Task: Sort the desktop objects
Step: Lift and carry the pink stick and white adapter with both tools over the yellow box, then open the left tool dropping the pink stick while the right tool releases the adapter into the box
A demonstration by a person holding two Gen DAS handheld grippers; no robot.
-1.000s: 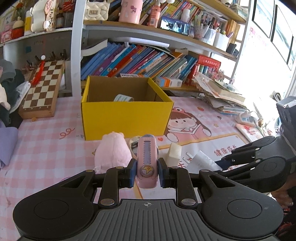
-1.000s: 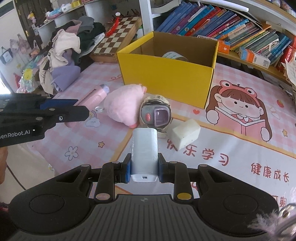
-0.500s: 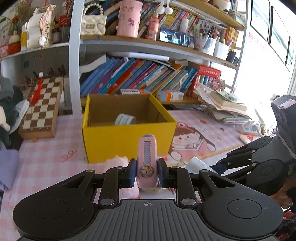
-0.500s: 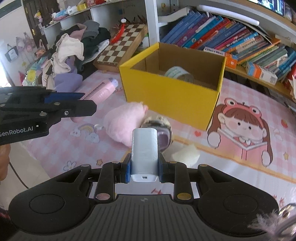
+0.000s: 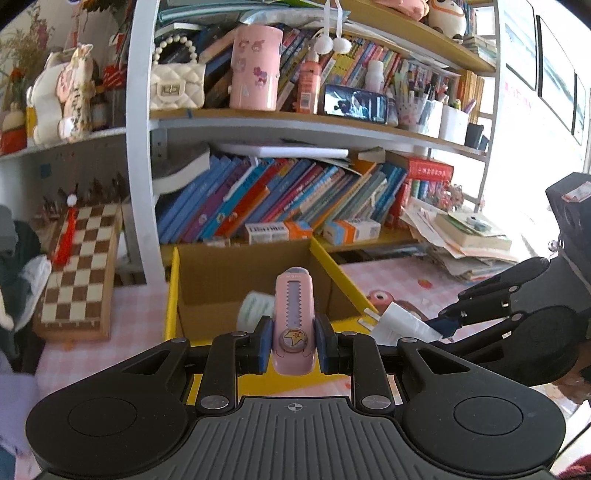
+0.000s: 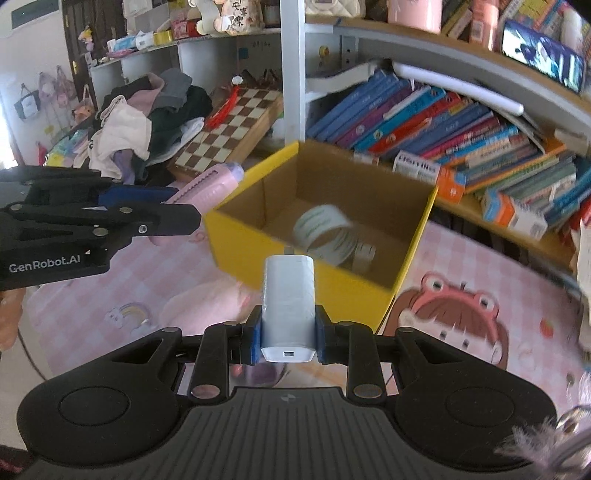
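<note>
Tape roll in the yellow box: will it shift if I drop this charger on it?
Probably. The tape roll is round and seems to rest partly on edge, so it may roll. It looks hollow and light, so the white charger could nudge it aside.

The only lettering that reads clearly is "GenRobot.AI", printed in white on the black body of the left gripper (image 6: 184,206) as the right wrist view shows it. A plush figure (image 6: 236,16) on the upper shelf in that view carries dark Chinese characters on its front, too small to make out with certainty. The spines of the leaning books (image 5: 280,199), the small boxes in front of them and the red box (image 5: 430,171) bear print that is too blurred to read.
</note>
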